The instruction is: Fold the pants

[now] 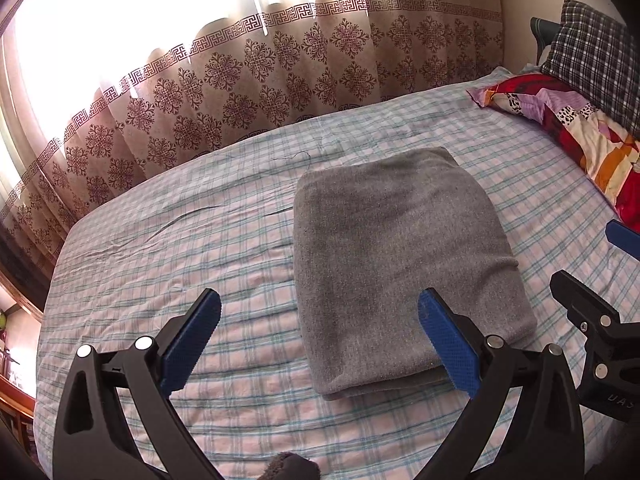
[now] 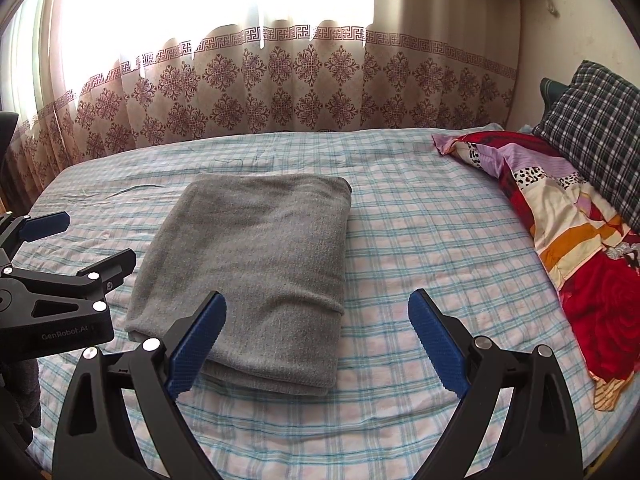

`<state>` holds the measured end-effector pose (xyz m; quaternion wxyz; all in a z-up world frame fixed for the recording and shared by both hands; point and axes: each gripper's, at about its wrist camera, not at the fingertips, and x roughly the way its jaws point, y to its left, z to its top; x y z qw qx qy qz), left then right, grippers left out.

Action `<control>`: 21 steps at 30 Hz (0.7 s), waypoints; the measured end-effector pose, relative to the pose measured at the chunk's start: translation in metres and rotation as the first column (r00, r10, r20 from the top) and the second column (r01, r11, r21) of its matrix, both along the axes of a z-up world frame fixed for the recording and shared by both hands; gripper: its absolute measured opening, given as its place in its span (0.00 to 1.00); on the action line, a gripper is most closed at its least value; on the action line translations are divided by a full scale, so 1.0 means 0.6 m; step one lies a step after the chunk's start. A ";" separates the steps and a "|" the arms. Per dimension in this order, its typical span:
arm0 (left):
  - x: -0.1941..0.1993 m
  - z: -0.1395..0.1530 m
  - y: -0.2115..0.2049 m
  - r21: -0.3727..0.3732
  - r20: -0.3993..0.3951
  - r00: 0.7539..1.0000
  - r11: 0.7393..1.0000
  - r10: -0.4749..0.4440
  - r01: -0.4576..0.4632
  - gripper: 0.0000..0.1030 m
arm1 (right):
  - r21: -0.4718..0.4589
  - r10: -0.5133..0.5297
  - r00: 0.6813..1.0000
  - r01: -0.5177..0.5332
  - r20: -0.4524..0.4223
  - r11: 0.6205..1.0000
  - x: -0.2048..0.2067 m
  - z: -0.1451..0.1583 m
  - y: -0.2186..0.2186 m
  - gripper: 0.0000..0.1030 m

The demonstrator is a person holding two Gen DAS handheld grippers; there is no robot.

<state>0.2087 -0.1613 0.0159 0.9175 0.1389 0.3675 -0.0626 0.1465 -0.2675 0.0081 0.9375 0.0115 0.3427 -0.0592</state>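
Note:
Grey pants (image 1: 400,256) lie folded into a thick rectangle on the checked bed sheet (image 1: 200,240). My left gripper (image 1: 320,316) is open above the sheet, its right pad over the bundle's near edge, holding nothing. In the right wrist view the same grey pants (image 2: 256,256) sit left of centre, and my right gripper (image 2: 316,320) is open and empty, its left pad over the bundle's near right corner. Each gripper shows at the edge of the other's view: the right gripper (image 1: 592,272) and the left gripper (image 2: 76,240), both with jaws apart.
A colourful patchwork pillow (image 2: 560,232) and a dark checked pillow (image 2: 596,120) lie along the bed's right side. A patterned curtain (image 2: 280,88) hangs behind the bed under a bright window. A dark fuzzy sleeve (image 1: 288,468) shows at the bottom edge.

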 end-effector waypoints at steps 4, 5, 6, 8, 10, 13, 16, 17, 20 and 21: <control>0.000 0.001 -0.003 -0.001 -0.006 1.000 1.000 -0.003 0.003 0.97 | 0.000 -0.002 1.000 0.002 0.003 1.000 -0.001 0.002 0.001 0.89; -0.001 0.000 -0.005 0.002 -0.007 1.000 1.000 -0.005 0.005 0.97 | 0.000 -0.002 1.000 0.002 0.003 1.000 -0.001 0.002 0.002 0.89; -0.001 0.000 -0.006 0.007 -0.006 1.000 1.000 -0.006 0.006 0.97 | 0.000 -0.001 1.000 0.001 0.001 1.000 -0.001 0.001 0.002 0.89; -0.002 -0.002 -0.008 0.018 -0.003 1.000 1.000 -0.006 0.006 0.97 | -0.001 -0.001 1.000 0.001 -0.002 1.000 -0.001 0.001 0.002 0.89; -0.002 -0.004 -0.011 0.027 -0.002 1.000 1.000 -0.009 0.009 0.97 | -0.002 0.000 1.000 0.000 -0.005 1.000 0.000 0.000 0.003 0.89; -0.001 -0.006 -0.011 0.034 -0.005 1.000 0.999 -0.009 0.009 0.97 | -0.001 0.000 1.000 0.000 -0.009 1.000 0.000 -0.001 0.002 0.89; 0.000 -0.009 -0.010 0.033 -0.011 1.000 0.999 -0.009 0.009 0.97 | -0.008 -0.002 1.000 0.002 -0.015 1.000 0.002 -0.002 0.003 0.89; 0.000 -0.010 -0.010 0.033 -0.013 1.000 0.999 -0.010 0.011 0.97 | -0.011 -0.003 1.000 0.003 -0.017 1.000 0.003 -0.002 0.003 0.89; 0.001 -0.013 -0.012 0.038 -0.019 1.000 0.999 -0.014 0.015 0.97 | -0.019 -0.005 1.000 0.005 -0.022 1.000 0.004 -0.004 0.004 0.89; 0.001 -0.014 -0.013 0.041 -0.020 1.000 0.999 -0.015 0.016 0.97 | -0.020 -0.007 1.000 0.006 -0.024 1.000 0.004 -0.004 0.004 0.89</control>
